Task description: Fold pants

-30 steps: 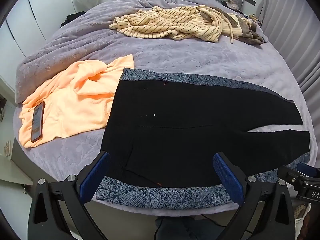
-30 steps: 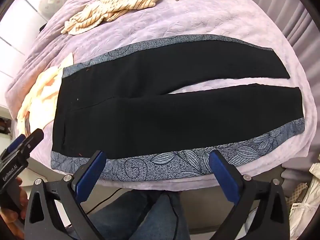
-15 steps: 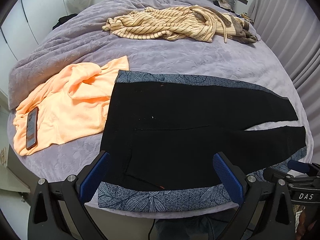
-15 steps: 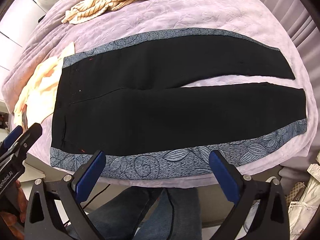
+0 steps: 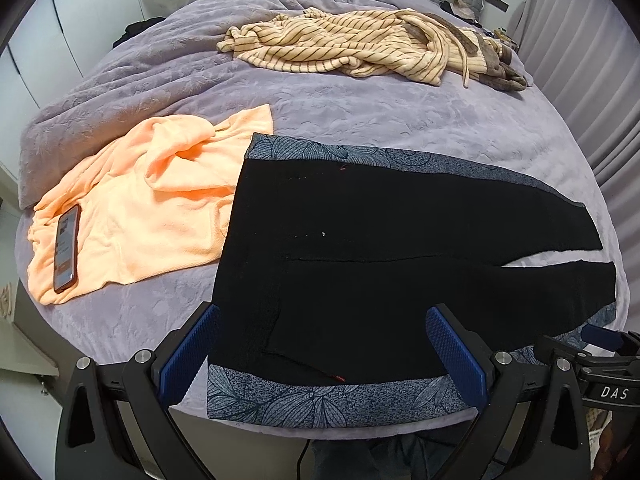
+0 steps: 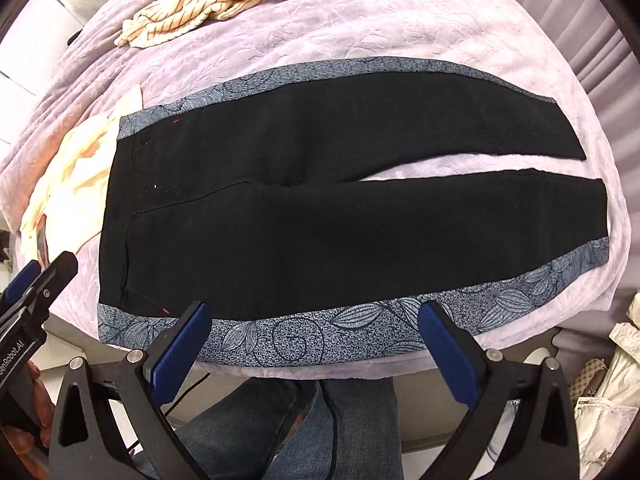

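Black pants (image 5: 380,264) with grey leaf-print side bands lie flat and spread on the purple bed, waist to the left, legs to the right; they also show in the right wrist view (image 6: 340,216). My left gripper (image 5: 320,344) is open and empty, above the near waist corner. My right gripper (image 6: 316,340) is open and empty, above the near printed band at mid leg. Each gripper shows at the edge of the other's view.
An orange garment (image 5: 148,204) with a phone (image 5: 66,248) on it lies left of the waist. A striped cream garment (image 5: 352,48) lies at the far side of the bed (image 5: 360,112). The bed's near edge is just under both grippers. Curtains (image 5: 580,60) hang at right.
Both grippers have moved a little forward over the near edge of the pants. The pants have not moved.
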Available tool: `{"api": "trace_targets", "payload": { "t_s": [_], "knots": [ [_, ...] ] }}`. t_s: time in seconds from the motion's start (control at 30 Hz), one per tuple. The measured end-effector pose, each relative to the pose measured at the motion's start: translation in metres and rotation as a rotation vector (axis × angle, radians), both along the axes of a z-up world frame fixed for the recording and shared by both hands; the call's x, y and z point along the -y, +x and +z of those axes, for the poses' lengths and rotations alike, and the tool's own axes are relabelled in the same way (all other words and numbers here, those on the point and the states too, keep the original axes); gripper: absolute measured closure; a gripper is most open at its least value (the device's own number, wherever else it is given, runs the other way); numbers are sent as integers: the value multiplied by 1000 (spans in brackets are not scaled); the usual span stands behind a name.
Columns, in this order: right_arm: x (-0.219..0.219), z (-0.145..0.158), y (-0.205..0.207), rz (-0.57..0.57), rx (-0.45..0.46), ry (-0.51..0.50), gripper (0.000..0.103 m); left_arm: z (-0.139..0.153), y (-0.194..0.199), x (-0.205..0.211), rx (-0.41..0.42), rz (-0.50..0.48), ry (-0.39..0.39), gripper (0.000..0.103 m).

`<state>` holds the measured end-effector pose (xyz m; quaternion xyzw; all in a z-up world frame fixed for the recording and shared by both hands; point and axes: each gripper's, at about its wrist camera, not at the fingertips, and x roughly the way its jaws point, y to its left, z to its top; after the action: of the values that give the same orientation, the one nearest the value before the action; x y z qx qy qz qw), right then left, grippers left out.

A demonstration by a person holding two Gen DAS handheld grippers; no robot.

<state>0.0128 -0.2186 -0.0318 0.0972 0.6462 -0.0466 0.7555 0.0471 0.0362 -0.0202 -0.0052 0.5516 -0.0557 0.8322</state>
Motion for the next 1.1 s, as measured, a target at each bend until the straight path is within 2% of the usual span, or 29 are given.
{"api": "trace_targets", "payload": {
  "t_s": [0.27, 0.47, 0.73, 1.1],
  "knots": [
    [-5, -4, 0, 16, -8, 2, 0, -3, 0, -7, -12, 21, 6, 0],
    [0, -3, -3, 2, -10, 0, 0, -3, -10, -7, -10, 29, 52, 0],
    [-1, -12, -4, 16, -22, 8, 0, -19, -19, -4, -73, 45, 77, 0],
    [40, -17, -17, -47, 15, 54, 0, -32, -20, 25, -125, 41, 137, 0]
  ]
}}
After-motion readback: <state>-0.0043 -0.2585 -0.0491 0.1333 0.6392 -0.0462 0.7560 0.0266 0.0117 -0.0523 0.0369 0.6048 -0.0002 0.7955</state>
